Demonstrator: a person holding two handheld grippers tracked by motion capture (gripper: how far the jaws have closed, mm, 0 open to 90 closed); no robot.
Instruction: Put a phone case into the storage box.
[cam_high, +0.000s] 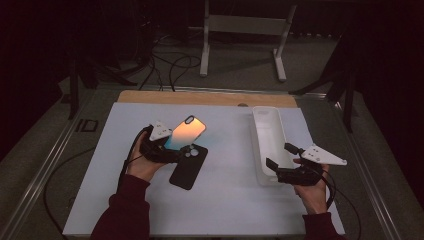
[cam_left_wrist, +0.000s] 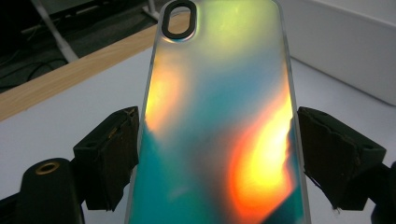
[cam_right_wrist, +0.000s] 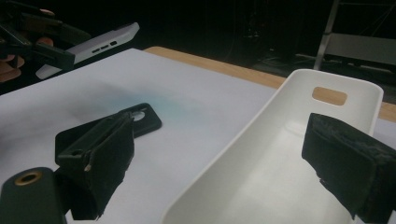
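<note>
My left gripper (cam_high: 173, 144) is shut on an iridescent orange-and-teal phone case (cam_high: 186, 132), holding it tilted above the white mat. In the left gripper view both black pads (cam_left_wrist: 112, 149) press the long edges of the case (cam_left_wrist: 219, 116), whose oval camera cutout points away. Just below it a black phone or case (cam_high: 188, 169) lies flat on the mat, camera end toward the gripper. My right gripper (cam_high: 278, 155) stands open at the near end of a long white tray (cam_high: 265, 114). Its view shows the tray (cam_right_wrist: 299, 77) ahead between the jaws and the black phone (cam_right_wrist: 140, 122) to the left.
A white mat (cam_high: 225, 205) covers the wooden table (cam_high: 200, 97), whose far edge shows bare. Cables and a white frame stand on the floor beyond. The tray's inside looks bare.
</note>
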